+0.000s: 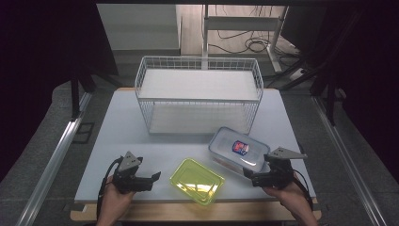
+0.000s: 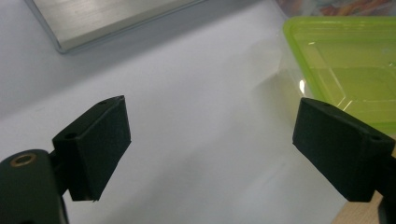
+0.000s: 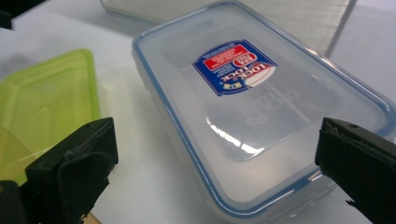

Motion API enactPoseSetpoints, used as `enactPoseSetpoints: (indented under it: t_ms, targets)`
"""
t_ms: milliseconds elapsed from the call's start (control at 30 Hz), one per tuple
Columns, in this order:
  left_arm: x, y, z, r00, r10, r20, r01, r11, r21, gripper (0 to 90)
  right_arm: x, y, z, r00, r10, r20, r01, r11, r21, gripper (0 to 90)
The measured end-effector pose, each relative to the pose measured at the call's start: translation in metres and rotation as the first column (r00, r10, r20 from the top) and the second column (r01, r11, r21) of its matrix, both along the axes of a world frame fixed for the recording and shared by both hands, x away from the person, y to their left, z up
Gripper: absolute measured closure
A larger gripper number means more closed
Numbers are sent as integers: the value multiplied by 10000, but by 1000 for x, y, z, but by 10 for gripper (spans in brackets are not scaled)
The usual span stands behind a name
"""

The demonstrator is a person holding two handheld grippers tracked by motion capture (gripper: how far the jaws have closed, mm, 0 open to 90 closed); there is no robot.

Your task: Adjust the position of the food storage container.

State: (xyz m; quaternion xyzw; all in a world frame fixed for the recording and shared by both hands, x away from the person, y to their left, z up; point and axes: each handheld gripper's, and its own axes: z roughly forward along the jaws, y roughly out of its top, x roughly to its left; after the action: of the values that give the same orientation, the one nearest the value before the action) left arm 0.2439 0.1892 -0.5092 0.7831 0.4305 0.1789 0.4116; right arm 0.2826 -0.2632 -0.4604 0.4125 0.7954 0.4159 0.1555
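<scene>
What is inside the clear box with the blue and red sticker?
The clear box has its lid on, with the sticker on top. Through the see-through lid nothing shows inside; it looks empty, though glare hides part of it. The yellow-green container sits beside it.

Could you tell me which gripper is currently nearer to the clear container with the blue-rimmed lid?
Right. The right gripper sits open at the near edge of the clear container, without touching it. The left gripper lies beyond the green container, at its far side.
</scene>
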Motion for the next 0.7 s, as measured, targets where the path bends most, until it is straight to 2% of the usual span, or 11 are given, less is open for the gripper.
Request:
enactPoseSetpoints:
  t_ms: [67, 167, 333, 467, 533, 633, 700]
  targets:
    - [-2, -2, 1, 10000, -33, -82, 33, 10000, -18, 107, 0, 0, 0, 10000, 43, 29, -43, 10000, -65, 0]
    - [-1, 1, 0, 9988, -285, -394, 259, 9974, -666, 103, -1, 2, 0, 10000, 13, -10, -13, 10000, -88, 0]
    - [-1, 2, -1, 9988, -195, -459, 173, 9986, -492, 67, 1, 3, -1, 9991, -409, -73, 406, 9986, -333, 23]
    - [-2, -1, 2, 9984, -376, -416, 346, 9969, -713, 59, 1, 4, -2, 9986, -507, -125, 501, 9979, -422, 56]
    - [-3, -4, 4, 9981, -495, -360, 469, 9964, -709, 77, 1, 5, -2, 9985, -543, -51, 541, 9975, -445, 65]
    - [-6, -8, 8, 9975, -686, -185, 674, 9959, -604, 174, 1, 6, -2, 9988, -484, 75, 487, 9973, -554, 85]
    - [-9, -11, 12, 9963, -859, -84, 850, 9936, -749, 203, 1, 7, -3, 9989, -453, 104, 458, 9973, -567, 89]
